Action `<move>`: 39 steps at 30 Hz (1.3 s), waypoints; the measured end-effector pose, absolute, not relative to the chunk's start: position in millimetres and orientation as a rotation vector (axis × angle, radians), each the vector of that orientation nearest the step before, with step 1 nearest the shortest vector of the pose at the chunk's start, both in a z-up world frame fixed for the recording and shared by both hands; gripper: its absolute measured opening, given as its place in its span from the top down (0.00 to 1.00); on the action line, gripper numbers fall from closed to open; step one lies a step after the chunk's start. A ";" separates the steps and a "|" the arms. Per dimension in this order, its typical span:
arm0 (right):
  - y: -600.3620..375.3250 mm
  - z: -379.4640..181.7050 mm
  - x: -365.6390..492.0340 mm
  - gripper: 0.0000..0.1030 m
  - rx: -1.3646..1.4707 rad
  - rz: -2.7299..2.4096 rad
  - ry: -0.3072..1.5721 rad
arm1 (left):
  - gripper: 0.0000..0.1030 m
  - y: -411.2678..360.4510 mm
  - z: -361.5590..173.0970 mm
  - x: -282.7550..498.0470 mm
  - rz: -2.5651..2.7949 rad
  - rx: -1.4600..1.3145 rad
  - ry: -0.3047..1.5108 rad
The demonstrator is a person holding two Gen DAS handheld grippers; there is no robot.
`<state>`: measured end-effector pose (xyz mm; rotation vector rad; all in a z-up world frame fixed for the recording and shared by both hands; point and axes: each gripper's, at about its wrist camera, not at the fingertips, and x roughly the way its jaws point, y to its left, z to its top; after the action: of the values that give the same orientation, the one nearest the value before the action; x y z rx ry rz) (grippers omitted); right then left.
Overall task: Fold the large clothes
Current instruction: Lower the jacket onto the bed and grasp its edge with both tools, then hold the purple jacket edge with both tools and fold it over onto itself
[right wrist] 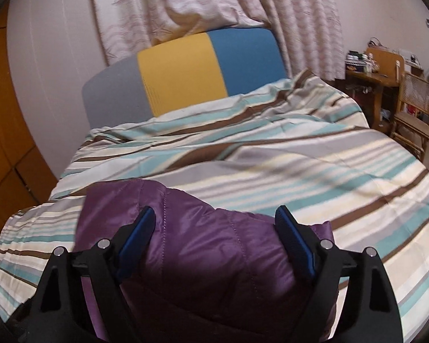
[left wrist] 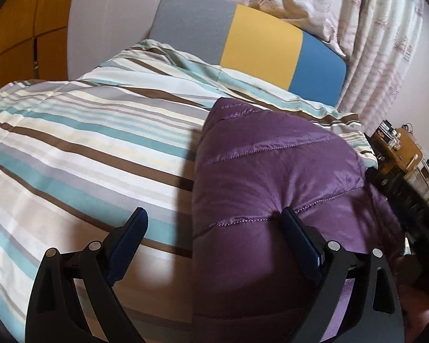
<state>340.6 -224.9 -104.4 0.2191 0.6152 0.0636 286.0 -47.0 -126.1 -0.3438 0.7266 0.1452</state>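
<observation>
A purple quilted jacket (left wrist: 286,165) lies bunched on the striped bed cover (left wrist: 85,131). My left gripper (left wrist: 214,218) hovers open over the jacket's left edge. Its right finger (left wrist: 296,228) is above the purple fabric and its left finger (left wrist: 134,231) is above the cover. In the right wrist view the same jacket (right wrist: 203,243) lies low in the frame. My right gripper (right wrist: 216,215) stands open above it, jaws wide. The fabric fills the space below and between the blue pads, and neither pad presses on it.
The bed has a grey, yellow and blue headboard (right wrist: 186,65) with patterned curtains (right wrist: 214,3) behind it. A wooden desk (right wrist: 377,77) and a cane chair (right wrist: 414,117) stand to the right of the bed. A wooden wardrobe (left wrist: 17,25) is on the left.
</observation>
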 end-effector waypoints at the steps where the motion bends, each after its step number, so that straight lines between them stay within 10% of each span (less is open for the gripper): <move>1: -228.8 -107.3 339.5 0.18 0.221 0.059 0.615 | 0.10 -50.4 -125.9 285.8 0.139 -0.343 0.721; 39: -244.1 -170.1 365.0 0.15 0.231 -0.008 0.771 | 0.07 -85.0 -96.8 345.1 0.246 -0.172 0.729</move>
<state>365.0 -244.1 -170.1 0.2309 0.7710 -0.0081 345.1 -85.0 -96.8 -0.1724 0.7294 0.2457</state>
